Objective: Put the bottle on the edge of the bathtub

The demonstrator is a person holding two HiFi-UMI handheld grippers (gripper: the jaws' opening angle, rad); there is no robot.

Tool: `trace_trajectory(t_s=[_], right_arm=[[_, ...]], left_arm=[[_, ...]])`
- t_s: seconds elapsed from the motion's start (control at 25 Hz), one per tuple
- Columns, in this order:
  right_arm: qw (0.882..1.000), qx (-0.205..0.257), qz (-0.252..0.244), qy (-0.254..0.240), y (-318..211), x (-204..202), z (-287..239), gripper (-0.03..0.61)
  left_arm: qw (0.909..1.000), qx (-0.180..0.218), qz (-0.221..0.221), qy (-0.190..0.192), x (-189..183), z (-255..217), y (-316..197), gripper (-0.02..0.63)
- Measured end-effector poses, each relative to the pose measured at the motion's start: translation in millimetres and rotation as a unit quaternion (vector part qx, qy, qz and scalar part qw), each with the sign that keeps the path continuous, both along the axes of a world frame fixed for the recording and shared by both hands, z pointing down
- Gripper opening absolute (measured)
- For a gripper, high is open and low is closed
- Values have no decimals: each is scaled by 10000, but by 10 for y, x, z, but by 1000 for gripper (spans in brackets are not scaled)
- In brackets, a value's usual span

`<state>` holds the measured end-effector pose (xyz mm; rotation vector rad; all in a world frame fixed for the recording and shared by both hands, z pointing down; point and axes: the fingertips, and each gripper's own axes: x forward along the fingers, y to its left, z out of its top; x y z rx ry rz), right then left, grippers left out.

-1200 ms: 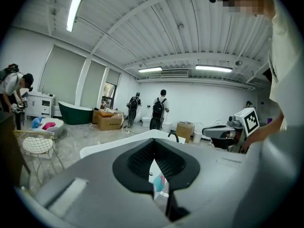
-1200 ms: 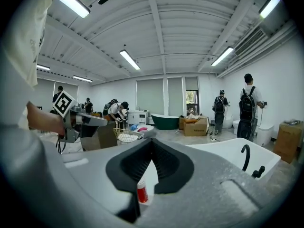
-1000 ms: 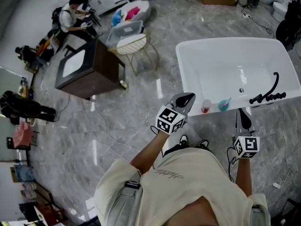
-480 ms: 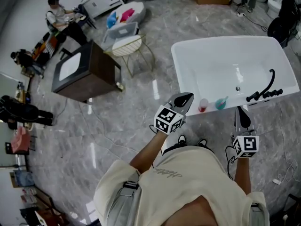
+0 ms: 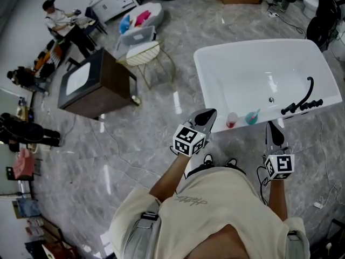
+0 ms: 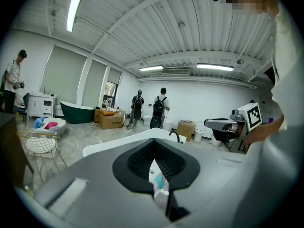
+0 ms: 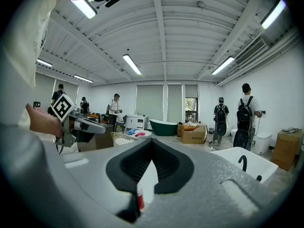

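Bottle [image 5: 232, 120] stands on the near rim of the bathtub [image 5: 253, 72], with a teal item [image 5: 251, 117] just beside it at 3 o'clock. Left gripper [image 5: 206, 116], at the bottle's 9 o'clock: fingers closed together, holding nothing. Right gripper [image 5: 270, 128], at the teal item's 4 o'clock: fingers likewise closed, empty.

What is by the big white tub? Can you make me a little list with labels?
place: white bathtub on a grey marble floor
near rim of the tub: small red-and-white bottle and teal container, side by side
right end of the tub: black faucet
left gripper: shut, holding nothing, pointing at the tub
right gripper: shut, holding nothing, pointing at the tub
who is holding them: a person standing at the tub's near side
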<state>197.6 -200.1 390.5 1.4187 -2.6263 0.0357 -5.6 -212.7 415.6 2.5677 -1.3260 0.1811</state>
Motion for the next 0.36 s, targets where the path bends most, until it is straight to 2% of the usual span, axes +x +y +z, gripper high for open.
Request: trace_trajectory(t_s=[0.36], right_arm=[[9999,-28,-95,25,-4,-143,17,2]], left_arm=[[9995,-104,-297,13,-301,51,-9,17]])
